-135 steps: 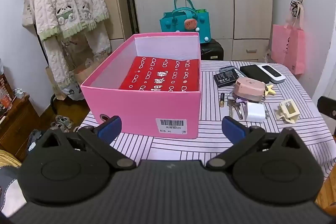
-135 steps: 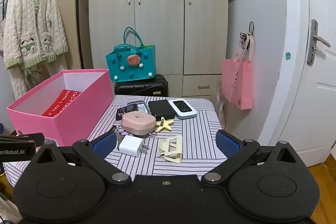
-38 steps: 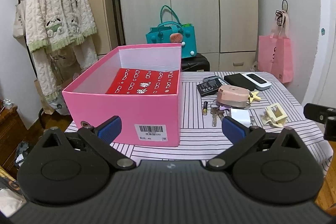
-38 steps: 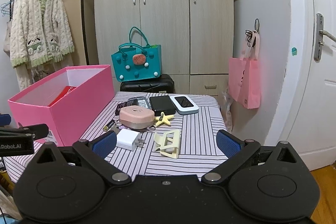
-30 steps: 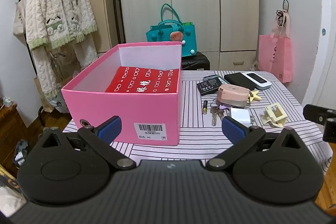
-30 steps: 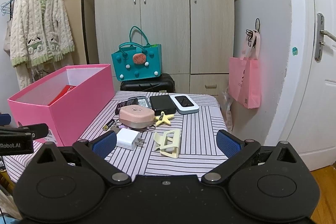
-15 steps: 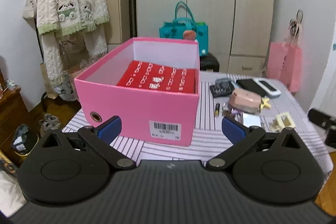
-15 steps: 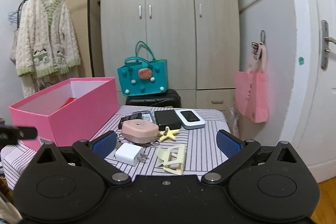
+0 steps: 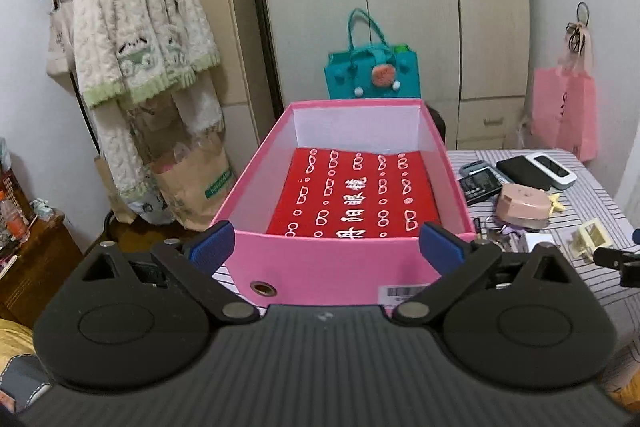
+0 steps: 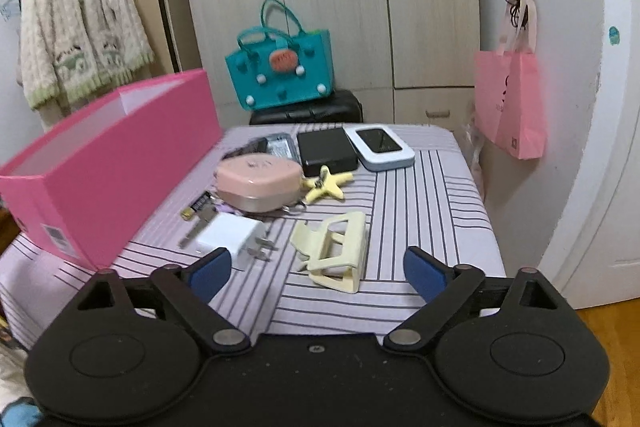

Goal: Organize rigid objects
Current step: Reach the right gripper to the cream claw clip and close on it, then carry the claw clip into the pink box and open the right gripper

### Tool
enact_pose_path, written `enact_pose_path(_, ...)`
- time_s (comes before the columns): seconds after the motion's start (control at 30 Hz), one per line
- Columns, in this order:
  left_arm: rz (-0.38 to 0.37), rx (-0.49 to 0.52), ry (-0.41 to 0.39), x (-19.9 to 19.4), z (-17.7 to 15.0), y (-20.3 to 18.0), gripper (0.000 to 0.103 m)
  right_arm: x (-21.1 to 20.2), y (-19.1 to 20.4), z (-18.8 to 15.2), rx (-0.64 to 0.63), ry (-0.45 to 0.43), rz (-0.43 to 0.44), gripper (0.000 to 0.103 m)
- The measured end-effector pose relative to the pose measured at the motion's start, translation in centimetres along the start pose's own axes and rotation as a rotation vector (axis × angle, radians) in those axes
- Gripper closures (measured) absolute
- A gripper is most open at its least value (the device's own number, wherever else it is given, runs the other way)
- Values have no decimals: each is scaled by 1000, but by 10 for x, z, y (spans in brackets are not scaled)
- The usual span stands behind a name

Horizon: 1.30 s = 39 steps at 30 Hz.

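Note:
A pink box [image 9: 320, 267] stands on the striped table [image 10: 440, 195], holding a red printed item [image 9: 352, 203]. My left gripper [image 9: 326, 247] is open and empty, just in front of the box's near wall. Right of the box [image 10: 104, 171] lie a pink case [image 10: 258, 181], a white charger [image 10: 232, 233], a cream hair clip [image 10: 336, 251], a yellow star clip [image 10: 326, 183], keys, a black device [image 10: 326, 149] and a white device [image 10: 378, 147]. My right gripper [image 10: 318, 269] is open and empty, just before the hair clip.
A teal bag [image 10: 280, 71] sits on a black case behind the table. A pink bag [image 10: 510, 103] hangs on the right wall. A cardigan [image 9: 136, 39] hangs on a rack at left. Wardrobe doors stand behind.
Both grippers have moved forward and tilted down. The left one has come close to the box; the right one has come close to the hair clip and charger. Both stay open.

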<state>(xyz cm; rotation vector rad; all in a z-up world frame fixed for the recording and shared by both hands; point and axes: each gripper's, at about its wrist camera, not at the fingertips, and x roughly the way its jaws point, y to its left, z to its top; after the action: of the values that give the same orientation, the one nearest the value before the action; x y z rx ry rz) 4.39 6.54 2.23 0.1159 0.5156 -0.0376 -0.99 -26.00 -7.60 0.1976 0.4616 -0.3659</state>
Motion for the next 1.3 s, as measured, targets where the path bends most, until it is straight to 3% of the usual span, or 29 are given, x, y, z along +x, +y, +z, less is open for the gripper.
enact_pose_path(0.23,65,82,21,27,33,20,5,32,-6,9,-16,65,-13,28)
enact_pose_path(0.33,83,94,63,52,45,33,5,40,-5,12,-36,81,-18,47)
enact_pose_path(0.53,95,200,117,90,62,48,8,51,1,18,-90,97,-56,49)
enact_pose_path(0.67,27,223,217,121,72,56,22,58,-1,20,-60,129,-67,48)
enact_pose_path(0.83,10,289,253,154,74,55,38,59,0,31,-54,139,-66,49)
enact_pose_path(1.0,-11,220,273,177,76,67,38,56,0,52,-24,137,-15,50)
enact_pose_path(1.1,-16,246,275,183,71,68,51,49,10,67,-24,109,27,50)
enact_pose_path(1.17,-6,294,288,188,69,65,82,43,18,78,-32,85,60,50)
enact_pose_path(1.23,-46,279,315,190,69,66,95,39,27,89,-43,63,93,50)
enact_pose_path(1.3,-48,263,316,190,68,66,95,35,38,100,-61,39,133,50)
